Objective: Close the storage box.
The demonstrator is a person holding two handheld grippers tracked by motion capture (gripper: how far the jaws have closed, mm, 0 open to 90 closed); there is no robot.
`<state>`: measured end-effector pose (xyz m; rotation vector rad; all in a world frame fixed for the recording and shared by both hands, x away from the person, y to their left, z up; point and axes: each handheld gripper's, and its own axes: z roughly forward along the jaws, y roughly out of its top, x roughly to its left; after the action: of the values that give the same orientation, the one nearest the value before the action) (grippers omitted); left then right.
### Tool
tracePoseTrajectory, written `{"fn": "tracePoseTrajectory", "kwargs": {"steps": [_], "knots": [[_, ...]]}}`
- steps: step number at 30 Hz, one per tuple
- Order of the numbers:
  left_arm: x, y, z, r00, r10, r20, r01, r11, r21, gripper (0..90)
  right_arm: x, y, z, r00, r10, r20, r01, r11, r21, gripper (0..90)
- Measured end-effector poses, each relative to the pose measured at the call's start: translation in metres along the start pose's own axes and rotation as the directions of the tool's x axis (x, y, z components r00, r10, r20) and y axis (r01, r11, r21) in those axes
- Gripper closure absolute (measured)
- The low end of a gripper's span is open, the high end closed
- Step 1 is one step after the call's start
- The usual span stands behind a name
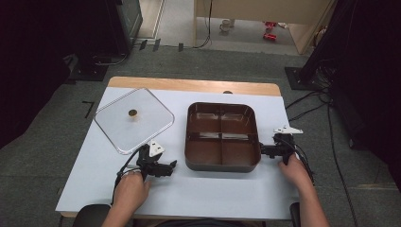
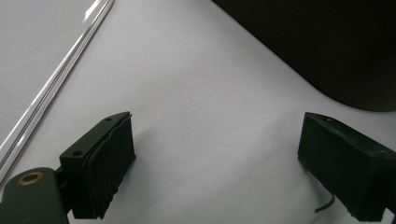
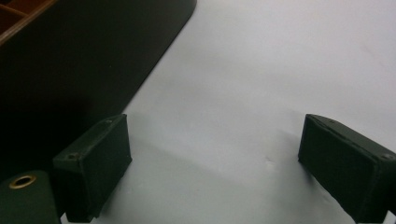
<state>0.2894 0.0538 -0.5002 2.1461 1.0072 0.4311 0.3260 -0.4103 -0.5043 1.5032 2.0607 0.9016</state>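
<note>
Two wide-open grippers, left and right, flanking brown tray.

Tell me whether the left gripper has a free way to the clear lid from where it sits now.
Probably yes. The left gripper rests on the white table cover with jaws open and nothing between them. The clear lid lies flat just beyond the left hand, apart from the brown tray, with bare cover between.

Looks like a lab or recording studio, not a home: grey carpet floor, black curtains on 2 sides, cables trailing across the floor, equipment stand bases, worktop covered w/ plain white sheet.
</note>
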Motion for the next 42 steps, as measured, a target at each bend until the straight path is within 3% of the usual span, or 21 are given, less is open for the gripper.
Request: {"fn": "tracePoseTrajectory", "kwargs": {"steps": [38,42], "knots": [[-0.0003,0.0008,0.0006,1.0,0.003,-0.002,-0.003,1.0,0.005,10.0,0.0002,0.0001,0.0,1.0,0.001,0.001,-0.001,1.0,0.001,8.7],[-0.0014,0.0022,0.0003,0.9998,-0.006,-0.018,0.007,0.9997,0.022,8.7,0.0002,0.0001,0.0001,1.0,0.001,0.001,-0.001,1.0,0.001,8.7]]}}
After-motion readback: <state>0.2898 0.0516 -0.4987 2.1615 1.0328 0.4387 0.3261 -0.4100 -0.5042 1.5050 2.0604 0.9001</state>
